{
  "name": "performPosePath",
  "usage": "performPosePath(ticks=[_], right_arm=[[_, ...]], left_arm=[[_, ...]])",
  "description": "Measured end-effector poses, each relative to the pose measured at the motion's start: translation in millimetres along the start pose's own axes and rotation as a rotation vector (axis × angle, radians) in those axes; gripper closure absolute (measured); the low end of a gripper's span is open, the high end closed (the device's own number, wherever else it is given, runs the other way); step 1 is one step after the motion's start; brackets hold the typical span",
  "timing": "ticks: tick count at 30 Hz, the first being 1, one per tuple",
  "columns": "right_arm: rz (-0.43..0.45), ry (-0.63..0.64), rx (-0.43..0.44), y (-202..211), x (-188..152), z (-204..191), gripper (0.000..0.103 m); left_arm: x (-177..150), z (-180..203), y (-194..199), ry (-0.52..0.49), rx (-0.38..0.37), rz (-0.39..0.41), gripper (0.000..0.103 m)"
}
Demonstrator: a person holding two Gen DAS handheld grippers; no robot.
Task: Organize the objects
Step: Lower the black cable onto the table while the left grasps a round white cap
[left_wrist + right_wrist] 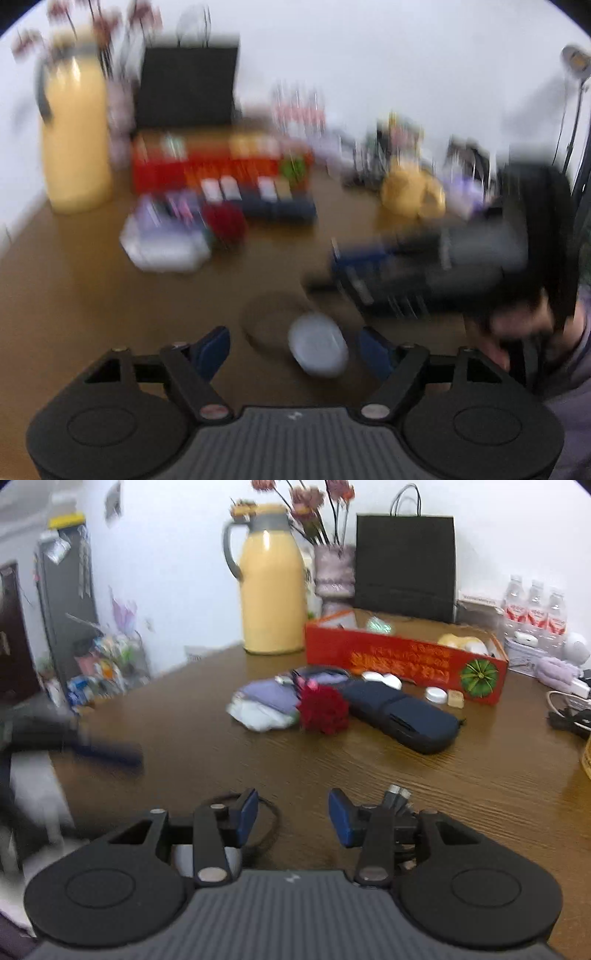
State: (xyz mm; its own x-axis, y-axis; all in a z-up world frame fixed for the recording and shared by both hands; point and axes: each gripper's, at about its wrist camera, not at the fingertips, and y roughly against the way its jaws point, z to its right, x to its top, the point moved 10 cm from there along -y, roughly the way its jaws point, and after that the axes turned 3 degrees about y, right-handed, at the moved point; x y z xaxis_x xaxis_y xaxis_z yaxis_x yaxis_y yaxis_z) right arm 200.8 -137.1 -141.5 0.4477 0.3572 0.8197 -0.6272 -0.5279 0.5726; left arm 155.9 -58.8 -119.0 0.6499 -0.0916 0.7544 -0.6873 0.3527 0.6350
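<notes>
My left gripper [295, 350] is open above the brown table, with a small white round case [317, 349] lying between its blue fingertips [214, 349], untouched. The left wrist view is blurred. My right gripper [293, 816] is open and empty over the table; in the left view it appears at the right [424, 273]. A thin black loop of cord [266, 812] lies under its left finger. A red open box [402, 657], a dark blue pouch [402, 712], a red flower [325, 709] and a purple-white bundle [266, 705] lie ahead.
A yellow thermos jug [271, 590], a flower vase [334, 572] and a black paper bag [404, 565] stand at the back. Water bottles [532, 609], cables [569, 709] and a yellow mug [410, 195] sit to the right. The table's left edge [62, 775] is near.
</notes>
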Motion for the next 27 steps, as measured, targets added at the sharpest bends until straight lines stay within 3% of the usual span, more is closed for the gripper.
performPosePath(ticks=[1, 5, 6, 7, 9, 12, 13, 16, 20, 23, 24, 26, 27], right_arm=[[-0.005, -0.004, -0.006, -1.9, 0.7, 2.2, 0.059], [-0.043, -0.045, 0.091, -5.0, -1.7, 2.0, 0.059], [-0.061, -0.044, 0.114, -8.5, -4.1, -0.6, 0.06], [-0.091, -0.038, 0.125, -14.2, -8.4, -1.9, 0.065], [-0.087, -0.008, 0.097, -19.5, -11.0, -4.8, 0.072], [-0.095, 0.018, 0.022, -21.4, -13.6, -2.5, 0.096], [-0.096, 0.019, 0.004, -20.4, -15.0, 0.4, 0.1], [-0.093, 0.037, -0.047, -16.6, -19.0, 5.5, 0.1], [-0.098, 0.051, -0.168, -11.3, -23.7, 17.2, 0.1], [-0.11, 0.016, -0.197, -1.4, -27.2, 22.9, 0.097], [-0.105, 0.008, -0.191, 5.0, -27.5, 21.9, 0.095], [-0.081, -0.041, -0.144, 21.5, -25.7, 16.5, 0.079], [-0.072, -0.069, -0.122, 28.9, -25.5, 12.8, 0.054]], left_arm=[[-4.3, 5.6, -9.6, -0.012, 0.016, -0.014, 0.043], [-1.1, 8.0, -23.4, -0.028, 0.064, 0.007, 0.045], [0.8, 7.4, -24.7, -0.033, 0.075, 0.008, 0.059], [1.4, 7.5, -25.7, -0.039, 0.076, 0.011, 0.065], [1.1, 5.8, -22.4, -0.034, 0.077, 0.017, 0.065], [2.9, -4.2, -14.0, -0.013, 0.101, 0.038, 0.065], [4.1, -14.7, -7.5, 0.015, 0.113, 0.049, 0.065], [8.4, -50.2, 9.0, 0.094, 0.175, 0.078, 0.065], [1.2, -74.2, 9.1, 0.09, 0.271, 0.043, 0.065], [-2.2, -70.5, -2.5, 0.081, 0.268, 0.025, 0.063], [-1.4, -67.7, -3.9, 0.073, 0.265, 0.037, 0.056], [-1.4, -62.7, -8.7, 0.063, 0.24, 0.038, 0.045], [-1.3, -61.7, -9.9, 0.066, 0.229, 0.041, 0.039]])
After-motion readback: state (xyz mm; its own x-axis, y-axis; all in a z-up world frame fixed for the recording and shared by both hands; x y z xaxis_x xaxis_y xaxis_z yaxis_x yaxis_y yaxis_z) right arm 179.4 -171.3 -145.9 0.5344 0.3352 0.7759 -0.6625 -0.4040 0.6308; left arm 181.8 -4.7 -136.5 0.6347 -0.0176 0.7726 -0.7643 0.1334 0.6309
